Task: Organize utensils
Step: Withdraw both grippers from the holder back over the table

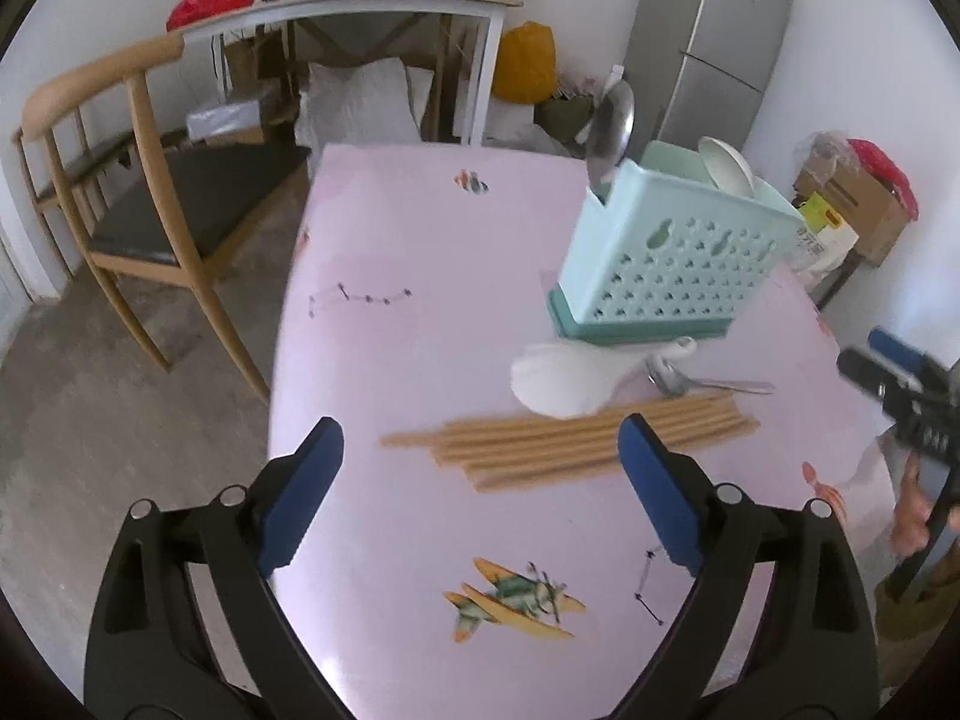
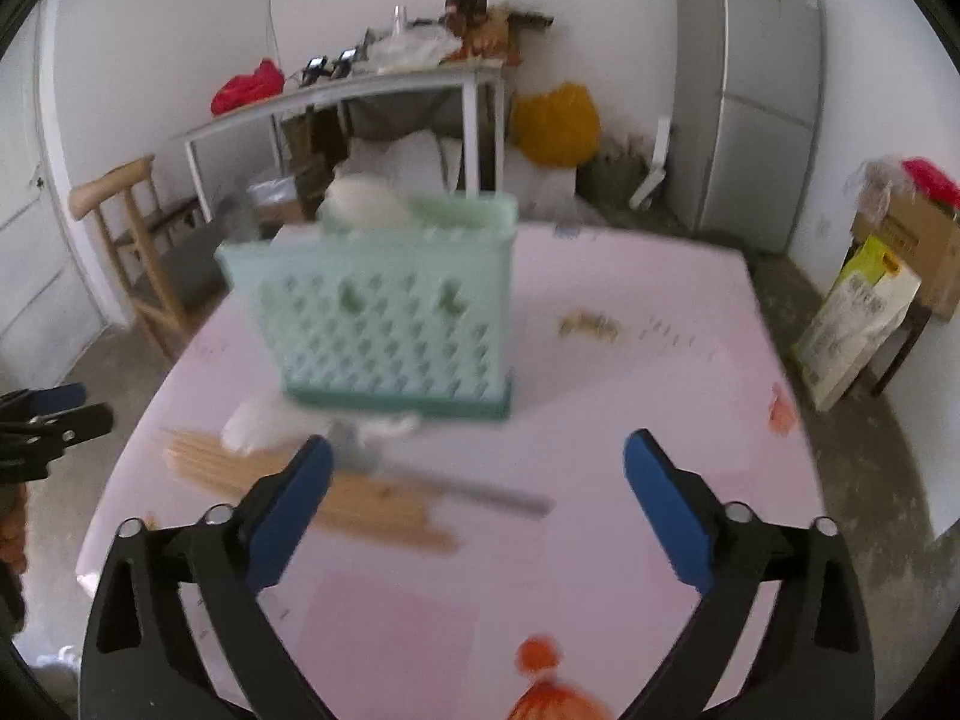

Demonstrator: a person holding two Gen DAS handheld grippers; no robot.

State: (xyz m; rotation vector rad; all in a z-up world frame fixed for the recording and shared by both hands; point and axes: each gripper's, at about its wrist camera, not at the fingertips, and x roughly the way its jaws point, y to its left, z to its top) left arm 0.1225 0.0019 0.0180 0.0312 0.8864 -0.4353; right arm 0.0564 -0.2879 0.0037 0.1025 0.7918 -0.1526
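Utensil caddy: pale mint perforated basket [image 1: 672, 252] on a darker teal base, upright on the bench, toward its far right in the left wrist view
In the caddy: a metal spoon [image 1: 609, 132] standing bowl-up at the left end; a white ceramic spoon [image 1: 729, 165] leaning at the right end
Loose utensils: a white ceramic spoon on the bench [image 1: 561, 375] just in front of the caddy base; a metal spoon lying flat [image 1: 702, 383] beside it, handle pointing right; a bundle of wooden chopsticks [image 1: 570, 447] lying crosswise nearer the cameras
Bench: pink cloth [image 1: 390, 360] printed with aeroplanes
Left hand-held gripper [image 1: 480, 468]: blue pads spread wide above the bench, nothing between them; the chopsticks lie just beyond its tips
Right hand-held gripper [image 2: 477, 474]: pads spread wide, holding nothing, hovering over the chopsticks and metal spoon; its view is blurred
Surroundings: wooden chair [image 1: 120, 180] at the left, a cluttered white table [image 1: 360, 6] behind, a grey fridge [image 1: 714, 42] at the back right
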